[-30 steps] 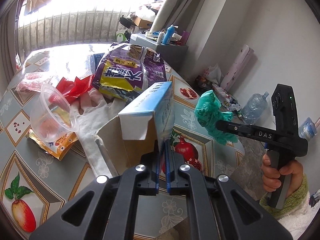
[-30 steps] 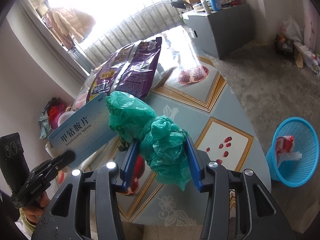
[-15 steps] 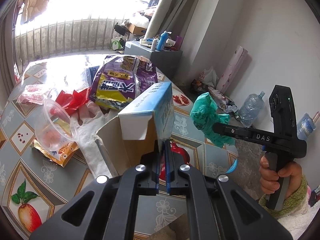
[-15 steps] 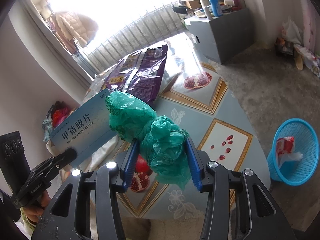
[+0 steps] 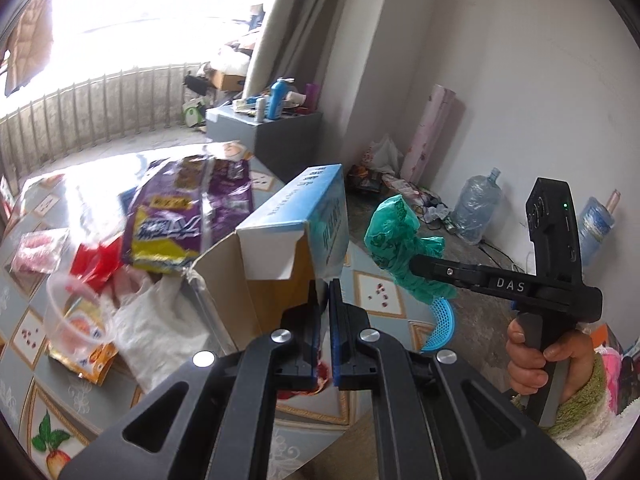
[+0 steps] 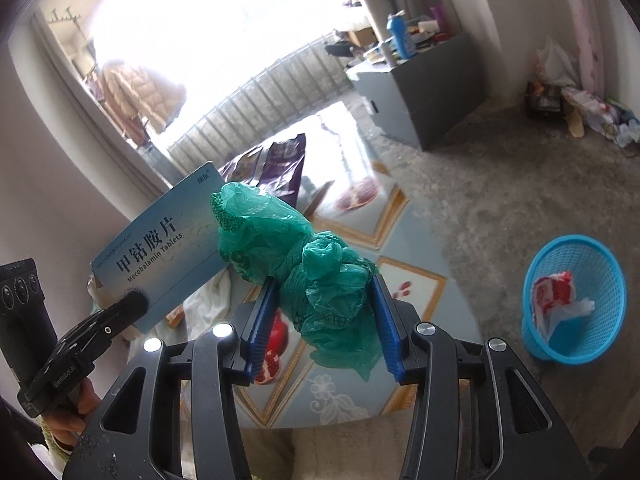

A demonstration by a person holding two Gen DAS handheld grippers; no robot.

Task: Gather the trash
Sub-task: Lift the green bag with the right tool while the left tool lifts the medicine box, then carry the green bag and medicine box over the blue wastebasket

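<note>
My left gripper [image 5: 325, 304] is shut on the flap of an open blue-and-white tablet box [image 5: 298, 216] and holds it above the table; the box also shows in the right wrist view [image 6: 160, 252]. My right gripper [image 6: 324, 312] is shut on a crumpled green plastic bag [image 6: 320, 276], which also shows in the left wrist view [image 5: 400, 248], held in the air past the table edge. A blue mesh waste basket [image 6: 576, 300] stands on the floor to the right with red-and-white trash inside.
The patterned table [image 5: 36, 320] carries a purple snack bag [image 5: 192, 216], red wrapper [image 5: 96, 264], clear plastic cup [image 5: 76, 320], white bag [image 5: 152, 328] and orange packet. A grey cabinet [image 6: 424, 92], water jugs [image 5: 478, 208] and floor clutter stand by the wall.
Both grippers have lifted and pulled back from the table with their loads. The table looks lower and farther, and the blue basket's rim has come into the left wrist view.
</note>
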